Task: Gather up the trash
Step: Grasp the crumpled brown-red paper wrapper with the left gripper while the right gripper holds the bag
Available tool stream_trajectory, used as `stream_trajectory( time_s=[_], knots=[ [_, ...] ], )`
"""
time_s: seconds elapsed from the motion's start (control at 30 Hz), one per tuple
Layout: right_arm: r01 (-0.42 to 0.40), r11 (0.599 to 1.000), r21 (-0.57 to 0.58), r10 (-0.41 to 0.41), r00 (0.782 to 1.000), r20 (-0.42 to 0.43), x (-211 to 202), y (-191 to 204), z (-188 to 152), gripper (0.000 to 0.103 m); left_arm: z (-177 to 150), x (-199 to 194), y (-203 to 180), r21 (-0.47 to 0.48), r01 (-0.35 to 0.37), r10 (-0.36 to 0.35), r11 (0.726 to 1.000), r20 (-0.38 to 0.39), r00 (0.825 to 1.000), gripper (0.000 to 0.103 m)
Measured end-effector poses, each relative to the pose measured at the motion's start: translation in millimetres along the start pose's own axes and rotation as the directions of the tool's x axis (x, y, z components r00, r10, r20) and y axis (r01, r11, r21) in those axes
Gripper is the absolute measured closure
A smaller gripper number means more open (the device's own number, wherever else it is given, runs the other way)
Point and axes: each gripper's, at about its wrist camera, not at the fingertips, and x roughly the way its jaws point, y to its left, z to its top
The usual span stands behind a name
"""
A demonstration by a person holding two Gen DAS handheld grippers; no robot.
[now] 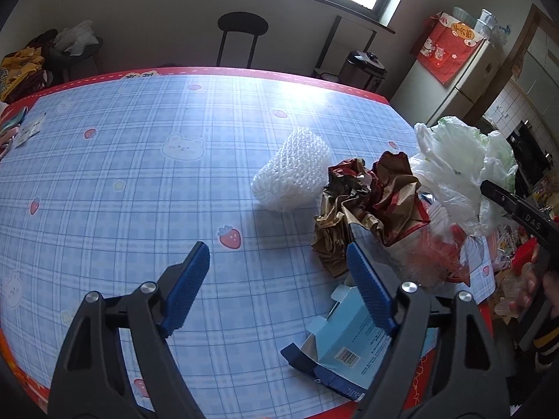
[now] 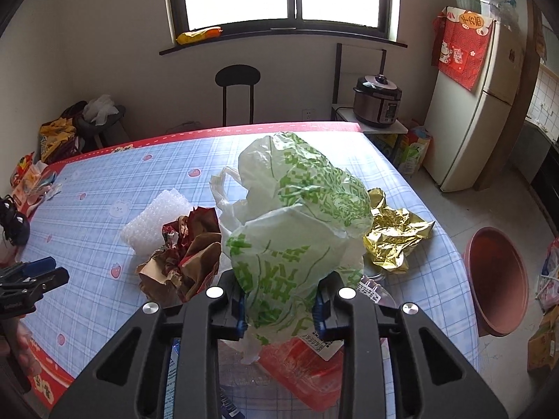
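My right gripper [image 2: 279,309] is shut on a white plastic bag with green print [image 2: 297,216] and holds it above the table; the bag also shows in the left wrist view [image 1: 454,171]. My left gripper [image 1: 276,286] is open and empty above the table, next to a flattened blue carton [image 1: 349,345]. Crumpled brown paper [image 1: 367,202] lies beside a roll of bubble wrap [image 1: 293,174]. A gold foil wrapper [image 2: 394,237] and a red-and-clear plastic package [image 2: 304,366] lie near the right gripper.
The table has a blue checked cloth [image 1: 139,192] with a red edge. A terracotta basin [image 2: 496,279] sits on the floor at the right. A black stool [image 2: 237,90], a pressure cooker [image 2: 377,101] and a fridge [image 2: 475,111] stand behind.
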Motion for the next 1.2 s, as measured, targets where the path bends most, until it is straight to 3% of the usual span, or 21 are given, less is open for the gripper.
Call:
stream_trajectory(
  time_s=[0.2, 0.37, 0.43, 0.57, 0.8, 0.97, 1.03, 1.2],
  knots=[
    [0.001, 1.0, 0.009, -0.001, 0.997, 0.079, -38.3, -2.6, -6.5, 0.076, -27.2, 27.8, -24.7, 0.038, 0.109, -0.105, 0.993, -0.09, 0.99, 0.023],
    [0.006, 1.0, 0.031, -0.009, 0.996, 0.085, -50.7, -7.3, -18.6, 0.076, -24.4, 43.8, -31.4, 0.042, 0.118, -0.113, 0.992, -0.096, 0.989, 0.023],
    [0.012, 0.999, 0.046, -0.015, 0.997, 0.076, -50.7, -11.3, -21.2, 0.076, -16.0, 51.5, -37.9, 0.084, 0.122, -0.115, 0.989, -0.081, 0.99, 0.023],
    [0.032, 0.997, 0.068, -0.037, 0.996, 0.075, -59.0, -19.5, -24.6, 0.076, -5.7, 88.7, -47.4, 0.182, 0.091, -0.066, 0.979, -0.134, 0.989, 0.024],
    [0.086, 0.994, 0.07, -0.091, 0.993, 0.08, -77.6, -30.8, -32.0, 0.076, 6.1, 126.9, -53.7, 0.17, 0.118, -0.088, 0.978, -0.172, 0.981, 0.028],
    [0.099, 0.992, 0.074, -0.105, 0.991, 0.079, -81.9, -31.5, -35.8, 0.076, 5.0, 145.1, -54.1, 0.158, 0.129, -0.096, 0.979, -0.199, 0.975, 0.037],
    [0.097, 0.993, 0.074, -0.103, 0.991, 0.08, -83.2, -31.4, -36.0, 0.076, 3.2, 150.0, -53.2, 0.138, 0.134, -0.104, 0.981, -0.202, 0.974, 0.061],
    [0.094, 0.991, 0.097, -0.104, 0.989, 0.105, -87.6, -36.5, -32.6, 0.076, -1.9, 128.6, -47.5, 0.12, 0.133, -0.116, 0.984, -0.142, 0.983, 0.071]
  ],
)
